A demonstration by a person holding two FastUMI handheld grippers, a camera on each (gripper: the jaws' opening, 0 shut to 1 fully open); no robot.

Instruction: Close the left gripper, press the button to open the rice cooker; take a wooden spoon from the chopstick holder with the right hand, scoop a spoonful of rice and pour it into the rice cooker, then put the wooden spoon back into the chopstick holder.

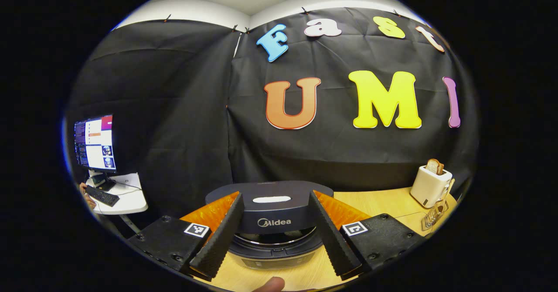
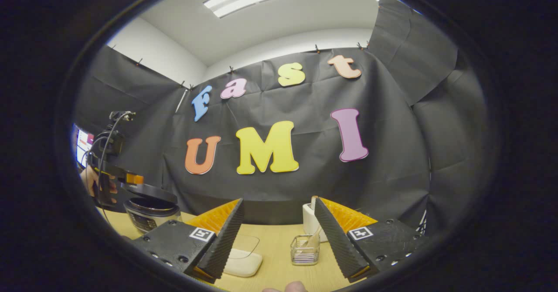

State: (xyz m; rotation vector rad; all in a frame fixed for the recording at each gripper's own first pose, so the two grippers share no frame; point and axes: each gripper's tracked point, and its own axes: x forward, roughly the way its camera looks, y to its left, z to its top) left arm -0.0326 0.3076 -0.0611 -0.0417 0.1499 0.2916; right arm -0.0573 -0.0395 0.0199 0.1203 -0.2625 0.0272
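1. Left gripper view: your left gripper (image 1: 275, 233) is level, fingers spread wide, holding nothing. The rice cooker (image 1: 274, 235) sits between them, lid (image 1: 270, 205) up; "Midea" is readable on the lid. Bare table (image 1: 383, 202) lies to the right, up to the toaster (image 1: 431, 185).
2. Right gripper view: your right gripper (image 2: 279, 244) is wide open and empty. The chopstick holder (image 2: 305, 249) with the wooden spoon (image 2: 313, 239) is ahead between the fingers; the cooker is far left by your other hand (image 2: 89, 181).

Ahead between the left gripper's jaws stands the rice cooker (image 1: 274, 231) (lid raised); the toaster (image 1: 430, 185) sits far right. Between the right gripper's jaws stands the chopstick holder (image 2: 305, 250), a box (image 2: 242, 259) beside the left jaw.
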